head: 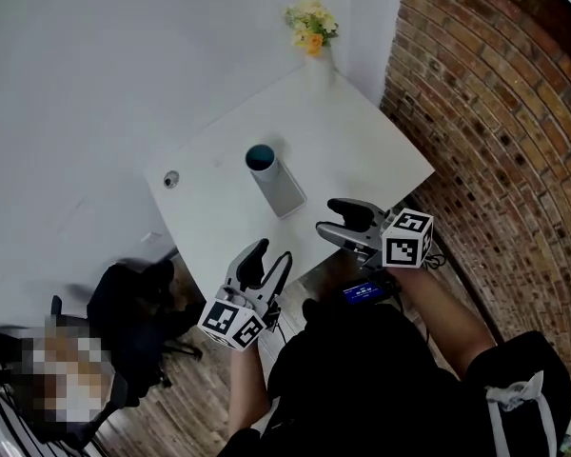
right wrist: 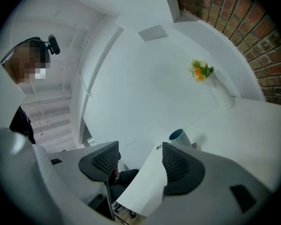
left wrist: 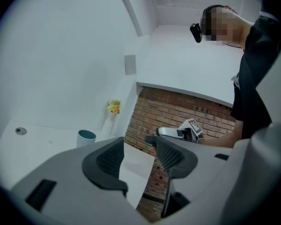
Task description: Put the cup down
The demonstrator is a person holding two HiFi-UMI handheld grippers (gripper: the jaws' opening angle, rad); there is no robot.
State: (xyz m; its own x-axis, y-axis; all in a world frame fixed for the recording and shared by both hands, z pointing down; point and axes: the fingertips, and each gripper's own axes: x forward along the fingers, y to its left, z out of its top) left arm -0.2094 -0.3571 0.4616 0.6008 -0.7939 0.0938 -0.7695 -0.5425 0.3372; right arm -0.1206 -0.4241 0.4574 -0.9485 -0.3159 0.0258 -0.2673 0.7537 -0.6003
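The left gripper (head: 269, 259) hovers at the white table's (head: 371, 146) near edge, jaws apart and empty. The teal-lined cup (head: 274, 180) stands upright mid-table. The right gripper (head: 338, 220), near-right of it, is likewise spread, holding nothing.

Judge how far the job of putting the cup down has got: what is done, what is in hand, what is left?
Done: the cup stands upright on the white table, with nothing touching it. In hand: nothing; the left gripper and right gripper hang by the table's near edge, fingers apart and empty. Left: apparently nothing more.
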